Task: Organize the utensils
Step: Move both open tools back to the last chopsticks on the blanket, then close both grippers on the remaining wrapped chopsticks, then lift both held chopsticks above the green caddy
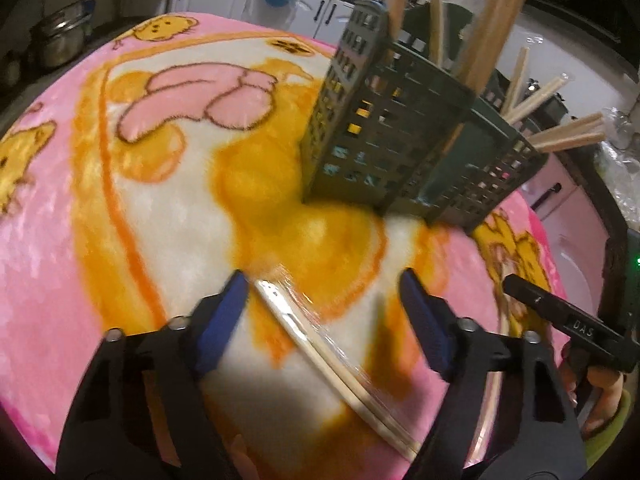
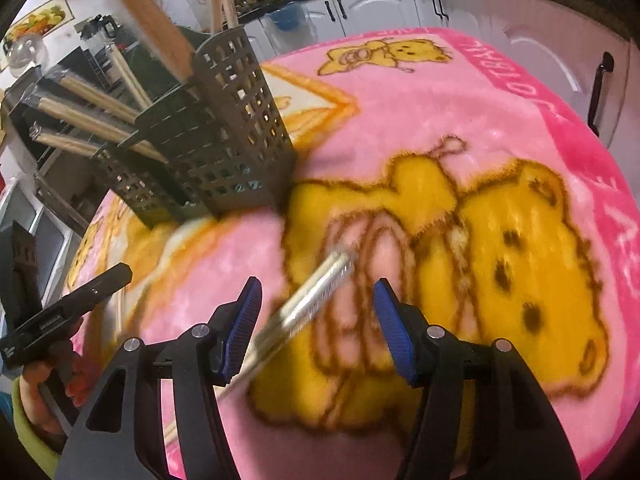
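Note:
A dark grey perforated utensil holder point(image 1: 384, 128) stands on the pink cartoon blanket point(image 1: 80, 240) and holds several wrapped wooden chopsticks point(image 1: 492, 28). It also shows in the right wrist view point(image 2: 224, 140). A pair of chopsticks in clear wrap point(image 1: 332, 356) lies flat on the blanket between the fingers of my left gripper point(image 1: 324, 292), which is open. In the right wrist view the same wrapped pair point(image 2: 304, 300) lies between the fingers of my right gripper point(image 2: 318, 292), also open. Neither gripper holds it.
The other gripper's body point(image 1: 568, 328) shows at the right edge of the left wrist view, and at the left edge of the right wrist view point(image 2: 60, 312). White kitchen cabinets point(image 2: 520, 40) and a steel pot point(image 1: 60, 40) stand beyond the blanket's edge.

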